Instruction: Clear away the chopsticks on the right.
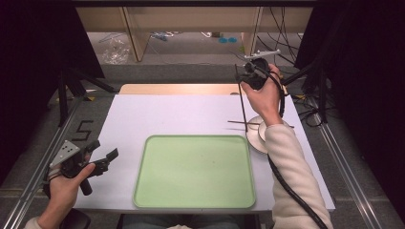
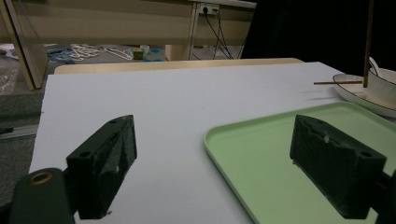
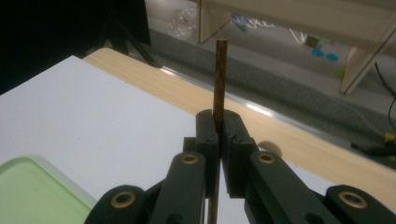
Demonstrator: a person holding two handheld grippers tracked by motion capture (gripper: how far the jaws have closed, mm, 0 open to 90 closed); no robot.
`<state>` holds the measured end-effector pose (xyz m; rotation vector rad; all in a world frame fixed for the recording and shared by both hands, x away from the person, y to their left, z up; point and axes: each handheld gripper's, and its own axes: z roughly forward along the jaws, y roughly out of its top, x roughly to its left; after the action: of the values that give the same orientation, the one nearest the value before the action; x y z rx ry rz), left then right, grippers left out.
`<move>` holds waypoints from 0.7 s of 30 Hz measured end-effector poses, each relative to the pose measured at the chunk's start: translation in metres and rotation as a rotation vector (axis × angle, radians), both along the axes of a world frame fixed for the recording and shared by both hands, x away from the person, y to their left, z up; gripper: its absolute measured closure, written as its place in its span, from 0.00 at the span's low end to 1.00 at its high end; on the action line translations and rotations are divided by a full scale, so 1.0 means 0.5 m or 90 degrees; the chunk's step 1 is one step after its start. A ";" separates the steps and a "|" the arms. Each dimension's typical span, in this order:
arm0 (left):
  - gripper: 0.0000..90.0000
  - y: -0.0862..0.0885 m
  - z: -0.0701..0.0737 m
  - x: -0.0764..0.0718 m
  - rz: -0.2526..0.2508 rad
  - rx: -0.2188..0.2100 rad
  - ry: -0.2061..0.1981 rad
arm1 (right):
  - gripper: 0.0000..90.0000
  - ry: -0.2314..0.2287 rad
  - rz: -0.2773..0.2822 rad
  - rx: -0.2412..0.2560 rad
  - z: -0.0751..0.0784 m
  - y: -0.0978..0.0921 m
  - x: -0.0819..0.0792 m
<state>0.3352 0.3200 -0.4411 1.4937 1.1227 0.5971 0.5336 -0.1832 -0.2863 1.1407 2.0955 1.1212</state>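
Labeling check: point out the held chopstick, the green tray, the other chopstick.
held chopstick [image 3: 220, 79], right gripper view, shaft above jaws
green tray [image 1: 143, 171], high view, left rim
other chopstick [image 2: 336, 82], left gripper view, mid-shaft

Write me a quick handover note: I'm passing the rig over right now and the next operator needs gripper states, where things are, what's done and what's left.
Right hand-held gripper: shut on a chopstick, held raised and near-upright above the table's right side.
Left hand-held gripper: open, empty, beside the left edge of the green tray.
Second chopstick: lying across the white dish, right of the tray.
Done: one chopstick picked up.
Left, likely: place the held chopstick, probably on the tray, which holds nothing yet, then fetch the other one.
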 end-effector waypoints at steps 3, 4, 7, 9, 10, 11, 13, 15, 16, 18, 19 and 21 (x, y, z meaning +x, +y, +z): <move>0.16 0.000 0.000 0.000 -0.001 0.001 -0.001 | 0.98 0.025 -0.016 0.006 -0.001 0.000 -0.005; 0.16 0.000 0.000 0.000 -0.001 0.001 0.000 | 0.98 0.042 -0.027 0.006 -0.002 0.000 -0.009; 0.16 0.000 0.000 0.000 0.000 0.001 0.000 | 0.98 0.081 -0.045 0.008 -0.012 -0.001 -0.016; 0.16 0.000 0.000 0.000 0.000 0.001 0.000 | 0.98 0.100 -0.053 0.013 -0.014 -0.001 -0.019; 0.16 0.000 0.000 0.000 0.000 0.001 0.000 | 0.98 0.111 -0.054 0.009 -0.017 -0.003 -0.020; 0.16 0.000 0.000 0.000 0.000 0.002 0.000 | 0.98 0.126 -0.062 0.013 -0.021 -0.002 -0.022; 0.16 0.000 0.000 0.000 0.000 0.001 0.000 | 0.98 0.162 -0.072 0.011 -0.034 -0.002 -0.025; 0.16 0.000 0.000 0.000 0.000 0.001 0.000 | 0.98 0.177 -0.079 0.005 -0.041 -0.002 -0.027; 0.16 0.000 0.000 0.000 0.000 0.002 0.000 | 0.98 0.193 -0.087 -0.002 -0.047 0.000 -0.028; 0.16 0.000 0.000 0.000 -0.001 0.002 0.000 | 0.98 0.233 -0.102 -0.005 -0.060 -0.001 -0.032; 0.16 0.000 0.000 0.000 0.000 0.001 0.000 | 0.98 0.262 -0.119 -0.005 -0.068 0.002 -0.035; 0.16 0.000 0.000 0.000 0.000 0.002 0.000 | 0.98 0.319 -0.143 -0.016 -0.094 0.002 -0.037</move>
<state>0.3354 0.3200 -0.4411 1.4966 1.1223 0.5977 0.5153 -0.1822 -0.3333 1.7349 2.2494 0.7538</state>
